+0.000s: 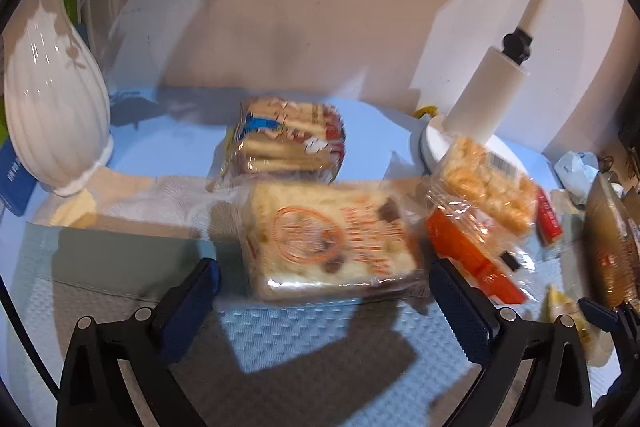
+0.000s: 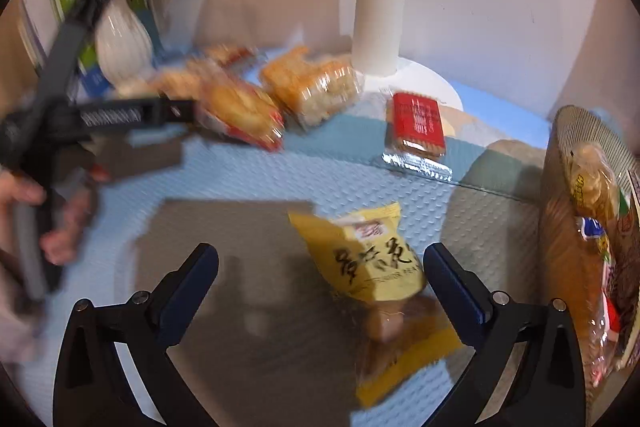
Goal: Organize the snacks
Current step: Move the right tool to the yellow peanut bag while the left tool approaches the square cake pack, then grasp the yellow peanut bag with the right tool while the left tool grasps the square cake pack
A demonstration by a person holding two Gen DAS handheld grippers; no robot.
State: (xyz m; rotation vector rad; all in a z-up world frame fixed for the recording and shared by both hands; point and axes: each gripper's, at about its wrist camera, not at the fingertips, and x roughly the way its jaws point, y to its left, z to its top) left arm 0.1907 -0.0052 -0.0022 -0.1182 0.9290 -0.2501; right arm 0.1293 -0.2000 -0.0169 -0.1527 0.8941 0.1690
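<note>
Directly ahead of the wide-open left hand-held gripper (image 1: 324,301) lies the cake packet (image 1: 326,237), long axis crosswise; the right hand-held gripper (image 2: 320,281), also open, straddles a yellow packet (image 2: 376,283).

The bench (image 1: 120,183) under a pale blue cloth (image 1: 304,331) bears wrapped snacks (image 1: 324,239), a white vase (image 1: 56,107) at nine o'clock, and a lamp base (image 1: 436,143) at two.

wrapped cake slab (image 1: 332,239) lying flat, yellow snack packet (image 2: 376,283) flat on mat
</note>
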